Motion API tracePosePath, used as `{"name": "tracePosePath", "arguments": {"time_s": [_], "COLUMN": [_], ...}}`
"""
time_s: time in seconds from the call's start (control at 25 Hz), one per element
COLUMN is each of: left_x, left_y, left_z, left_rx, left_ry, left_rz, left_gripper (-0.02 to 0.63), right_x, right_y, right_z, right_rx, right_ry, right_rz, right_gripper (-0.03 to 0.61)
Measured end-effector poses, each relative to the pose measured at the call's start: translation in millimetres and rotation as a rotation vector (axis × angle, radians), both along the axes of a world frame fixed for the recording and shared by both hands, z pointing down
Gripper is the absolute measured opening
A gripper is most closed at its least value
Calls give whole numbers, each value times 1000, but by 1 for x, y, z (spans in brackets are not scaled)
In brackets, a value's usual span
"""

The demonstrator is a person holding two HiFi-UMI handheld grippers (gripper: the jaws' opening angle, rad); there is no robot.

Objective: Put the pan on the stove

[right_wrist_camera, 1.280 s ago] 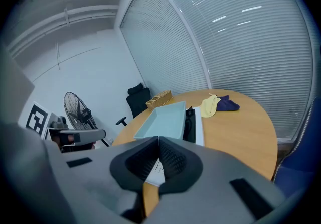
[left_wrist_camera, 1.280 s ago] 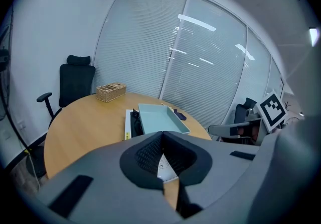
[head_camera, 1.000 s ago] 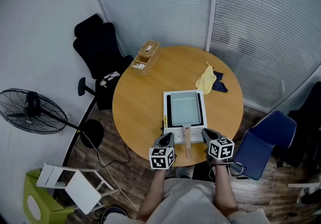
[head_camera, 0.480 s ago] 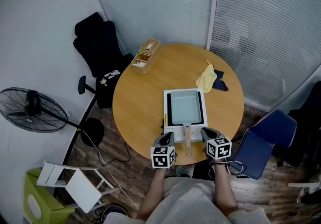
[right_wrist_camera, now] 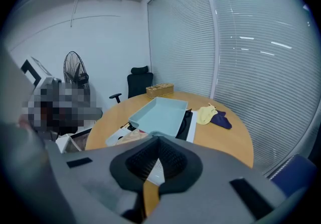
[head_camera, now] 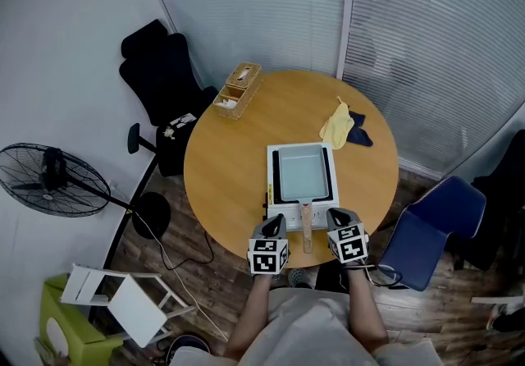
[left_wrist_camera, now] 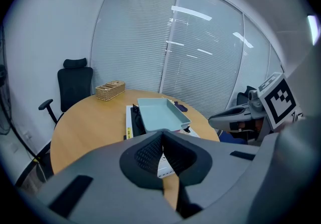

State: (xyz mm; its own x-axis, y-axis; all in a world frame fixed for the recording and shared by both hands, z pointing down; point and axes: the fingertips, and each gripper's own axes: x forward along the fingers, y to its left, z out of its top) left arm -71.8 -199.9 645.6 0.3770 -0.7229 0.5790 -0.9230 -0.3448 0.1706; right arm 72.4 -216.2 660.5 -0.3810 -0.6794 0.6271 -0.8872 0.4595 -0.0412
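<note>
Pan (head_camera: 303,176): pale blue, rectangular, seated on the stove (head_camera: 270,185) at mid-desk (head_camera: 225,167), handle (head_camera: 307,231) toward the person. Left gripper (head_camera: 274,226) and right gripper (head_camera: 335,220): both closed, empty, flanking the handle. The right has drifted slightly inward, pan unmoved; placement judged complete.

Ahead of the left tongs (left_wrist_camera: 161,140) and right tongs (right_wrist_camera: 158,146), the surface (head_camera: 230,167) is smooth, softly sheened wood; the pan (head_camera: 303,176) looks matt pale blue, its handle (head_camera: 306,229) bare wood; beyond, a woven basket (head_camera: 238,92) and soft cloth (head_camera: 336,128); the tongs' pads (left_wrist_camera: 149,155) ribbed, matt black.
</note>
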Motion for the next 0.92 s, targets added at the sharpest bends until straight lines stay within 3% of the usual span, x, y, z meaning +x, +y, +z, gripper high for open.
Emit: {"name": "tracePosePath", "arguments": {"time_s": [0.92], "left_x": [2], "left_y": [4], "left_z": [5], "left_rx": [-1], "left_ry": [-4], "left_rz": [-5], "left_gripper": [29], "right_x": [1], "right_y": [4], "right_z": [-4], "right_rx": [16], "right_ry": [25], "right_rz": [-13], "right_gripper": [23]}}
